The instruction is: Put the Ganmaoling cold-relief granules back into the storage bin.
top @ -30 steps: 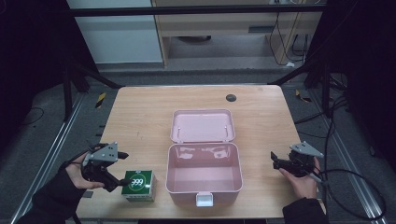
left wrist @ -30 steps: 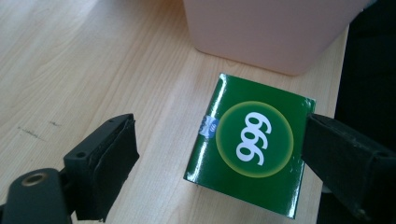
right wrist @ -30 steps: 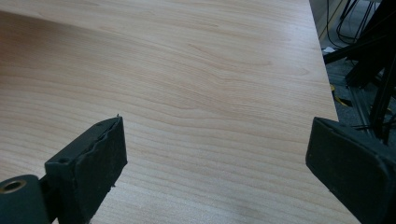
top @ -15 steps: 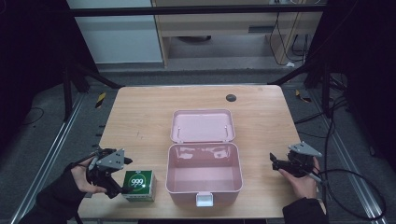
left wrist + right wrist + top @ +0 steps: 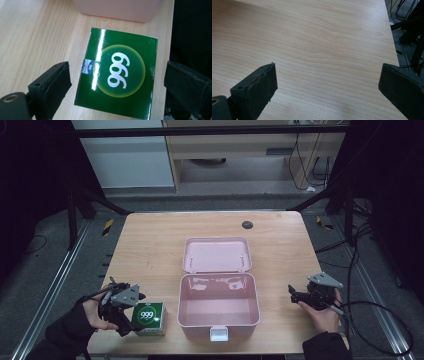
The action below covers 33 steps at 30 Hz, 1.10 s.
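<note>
One wooden table (image 5: 150,245) carries one open pink plastic case (image 5: 218,305). Just left of it, near the front edge, lies one green box (image 5: 117,75) printed "999". The left gripper (image 5: 117,85) straddles it, jaws spread. The right gripper (image 5: 327,90) hovers spread over bare wood.

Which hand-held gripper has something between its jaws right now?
The left hand-held gripper: its open jaws straddle the green 999 box. The right hand-held gripper has just bare table between its jaws.
</note>
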Each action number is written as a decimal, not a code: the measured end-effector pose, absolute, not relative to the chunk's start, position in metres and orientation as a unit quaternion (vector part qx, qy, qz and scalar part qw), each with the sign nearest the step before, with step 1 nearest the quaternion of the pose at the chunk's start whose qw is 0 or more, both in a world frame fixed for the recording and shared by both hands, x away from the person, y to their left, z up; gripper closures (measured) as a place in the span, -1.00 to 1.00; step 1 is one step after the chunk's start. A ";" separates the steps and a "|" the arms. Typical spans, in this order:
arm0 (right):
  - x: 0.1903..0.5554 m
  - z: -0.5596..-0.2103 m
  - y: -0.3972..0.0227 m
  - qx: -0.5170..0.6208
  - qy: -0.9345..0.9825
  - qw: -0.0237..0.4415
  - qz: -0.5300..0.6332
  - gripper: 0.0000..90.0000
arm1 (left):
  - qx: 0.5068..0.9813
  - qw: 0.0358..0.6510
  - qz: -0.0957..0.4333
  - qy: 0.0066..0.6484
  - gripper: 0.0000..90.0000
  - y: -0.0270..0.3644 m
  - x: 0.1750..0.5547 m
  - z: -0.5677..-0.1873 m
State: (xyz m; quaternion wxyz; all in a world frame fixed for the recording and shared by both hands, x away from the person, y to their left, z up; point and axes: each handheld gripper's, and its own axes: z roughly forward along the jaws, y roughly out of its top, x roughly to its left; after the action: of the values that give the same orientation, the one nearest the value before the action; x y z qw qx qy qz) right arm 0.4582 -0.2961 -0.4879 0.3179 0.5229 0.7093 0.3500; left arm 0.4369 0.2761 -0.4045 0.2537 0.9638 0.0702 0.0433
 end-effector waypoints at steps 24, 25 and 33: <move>0.459 -0.490 -0.294 0.521 0.718 0.313 0.338 -0.96 | 0.971 0.235 0.025 0.047 -0.86 0.259 0.445 -0.428; 0.459 -0.490 -0.294 0.521 0.719 0.313 0.338 -0.96 | 0.970 0.235 0.023 0.047 -0.86 0.258 0.445 -0.430; 0.460 -0.491 -0.294 0.520 0.721 0.312 0.334 -0.96 | 0.973 0.226 0.009 0.040 -0.80 0.255 0.448 -0.439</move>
State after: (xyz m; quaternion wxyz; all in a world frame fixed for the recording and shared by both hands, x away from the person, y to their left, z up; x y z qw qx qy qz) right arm 0.4599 -0.2938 -0.4912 0.3124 0.5200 0.7214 0.3340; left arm 0.4483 0.2547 -0.4393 0.2262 0.9732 0.0398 0.0087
